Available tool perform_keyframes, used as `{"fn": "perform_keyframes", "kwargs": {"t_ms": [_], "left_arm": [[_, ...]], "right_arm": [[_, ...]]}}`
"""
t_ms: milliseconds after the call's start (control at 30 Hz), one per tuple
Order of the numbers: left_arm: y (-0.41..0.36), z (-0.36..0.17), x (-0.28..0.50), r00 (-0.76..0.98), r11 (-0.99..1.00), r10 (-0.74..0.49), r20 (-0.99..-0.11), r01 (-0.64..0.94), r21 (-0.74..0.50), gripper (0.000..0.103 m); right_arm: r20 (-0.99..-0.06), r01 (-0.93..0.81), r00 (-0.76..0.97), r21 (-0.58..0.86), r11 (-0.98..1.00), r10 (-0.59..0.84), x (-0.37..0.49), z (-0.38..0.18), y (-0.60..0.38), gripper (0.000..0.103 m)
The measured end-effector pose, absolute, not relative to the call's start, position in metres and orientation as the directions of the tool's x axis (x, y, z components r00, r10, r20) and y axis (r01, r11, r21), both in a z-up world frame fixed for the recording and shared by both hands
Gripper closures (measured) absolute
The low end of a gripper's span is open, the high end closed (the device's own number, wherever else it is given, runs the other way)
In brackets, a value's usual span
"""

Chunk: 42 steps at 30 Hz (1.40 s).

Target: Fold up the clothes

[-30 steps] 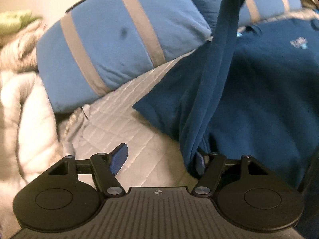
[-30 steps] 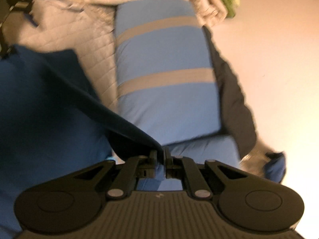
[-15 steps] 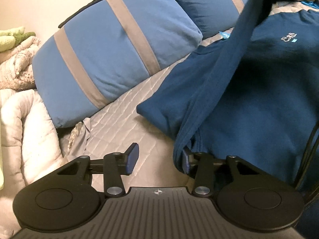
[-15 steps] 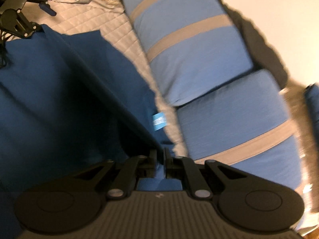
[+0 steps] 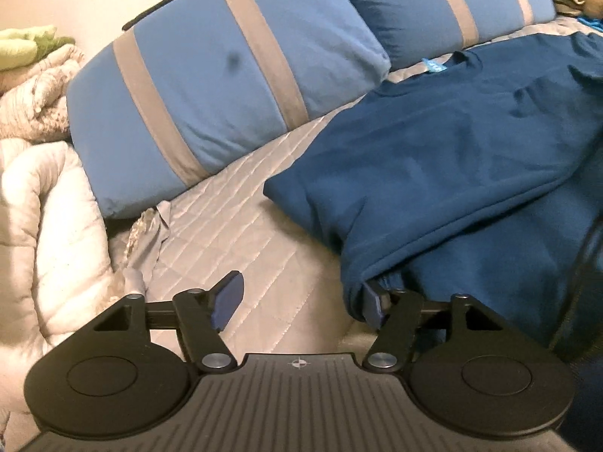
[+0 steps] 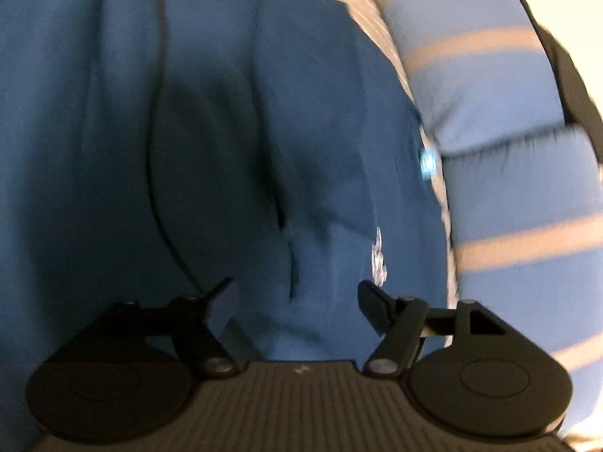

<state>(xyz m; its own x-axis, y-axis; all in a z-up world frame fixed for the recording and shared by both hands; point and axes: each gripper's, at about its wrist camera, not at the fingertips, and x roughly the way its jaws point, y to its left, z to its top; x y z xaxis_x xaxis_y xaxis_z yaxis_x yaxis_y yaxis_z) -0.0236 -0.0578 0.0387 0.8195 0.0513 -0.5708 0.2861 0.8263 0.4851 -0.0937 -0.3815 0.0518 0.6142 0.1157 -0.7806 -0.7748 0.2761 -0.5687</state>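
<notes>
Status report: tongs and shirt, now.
Left tongs open, shirt edge draped on one finger. Right tongs open above it. Shirt flat beside pillow.

The left gripper (image 5: pixel 299 301) has its fingers spread wide over the grey quilted bedcover (image 5: pixel 241 218). Its right finger touches the folded edge of the dark blue sweater (image 5: pixel 452 158), which lies flat on the bedcover; nothing is between the fingers. Two blue pillows with grey stripes (image 5: pixel 226 86) lie behind the sweater. A white puffy blanket (image 5: pixel 49 226) is at the left.
</notes>
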Motion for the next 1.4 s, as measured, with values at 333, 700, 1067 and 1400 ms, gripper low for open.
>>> {"fn": "perform_keyframes", "kwargs": {"t_ms": [333, 700, 1067, 1400], "left_arm": [[-0.042, 0.103, -0.066, 0.869, 0.879, 0.007, -0.495, 0.231, 0.417, 0.039], [-0.026, 0.181, -0.091, 0.883, 0.950, -0.061, -0.465, 0.194, 0.244, 0.036], [-0.056, 0.235, -0.071, 0.887, 0.955, -0.111, -0.448, 0.220, 0.200, 0.035], [-0.107, 0.311, -0.042, 0.903, 0.953, -0.271, -0.333, 0.301, 0.042, 0.031]], "right_arm": [[-0.790, -0.776, 0.588, -0.490, 0.398, 0.173, -0.059, 0.039, -0.401, 0.028], [-0.819, -0.806, 0.554, -0.482, 0.344, 0.152, -0.041, 0.037, -0.396, 0.091], [-0.762, -0.714, 0.638, -0.533, 0.454, 0.109, -0.056, 0.080, -0.444, 0.015], [-0.513, -0.161, 0.856, -0.373, 0.914, -0.059, -0.040, 0.212, -0.607, 0.000]]}}
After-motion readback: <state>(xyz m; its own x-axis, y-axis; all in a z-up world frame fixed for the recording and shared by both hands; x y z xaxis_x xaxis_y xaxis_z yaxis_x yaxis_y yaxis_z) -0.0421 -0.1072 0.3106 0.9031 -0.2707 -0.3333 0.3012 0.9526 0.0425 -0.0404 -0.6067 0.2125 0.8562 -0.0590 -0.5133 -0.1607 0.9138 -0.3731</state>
